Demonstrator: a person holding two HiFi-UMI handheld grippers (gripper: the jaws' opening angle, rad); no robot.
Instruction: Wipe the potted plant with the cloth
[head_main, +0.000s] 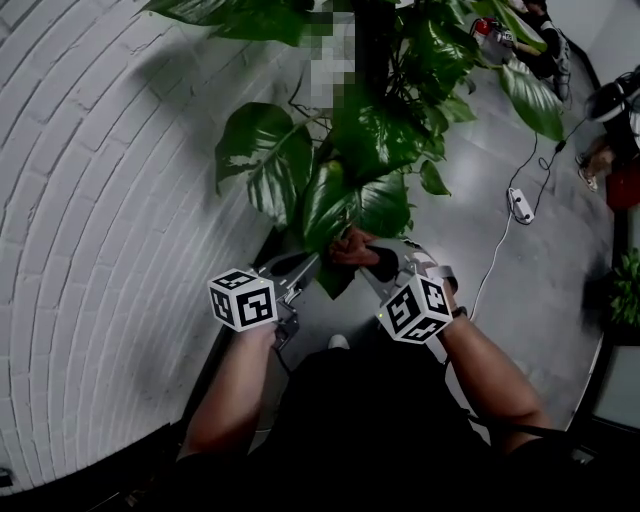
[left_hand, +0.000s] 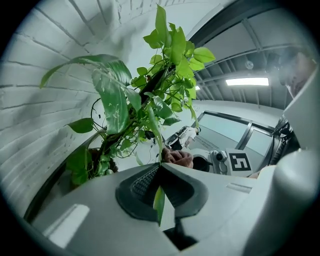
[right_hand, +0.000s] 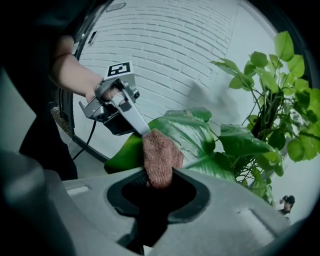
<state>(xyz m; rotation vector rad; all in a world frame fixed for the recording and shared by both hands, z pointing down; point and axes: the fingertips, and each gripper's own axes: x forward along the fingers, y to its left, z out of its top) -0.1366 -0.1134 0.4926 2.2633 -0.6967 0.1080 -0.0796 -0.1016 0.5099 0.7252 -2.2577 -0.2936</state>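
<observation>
By a white brick wall (head_main: 100, 200), the left tool (left_hand: 160, 166) pinches a plant leaf (right_hand: 195, 132); the right tool (right_hand: 159, 174) grips the cloth (right_hand: 160, 157).

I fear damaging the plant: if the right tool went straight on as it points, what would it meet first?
Most likely the large green leaf, pinched by the left tool. The brownish fuzzy cloth in the right tool leads and may already touch it.
</observation>
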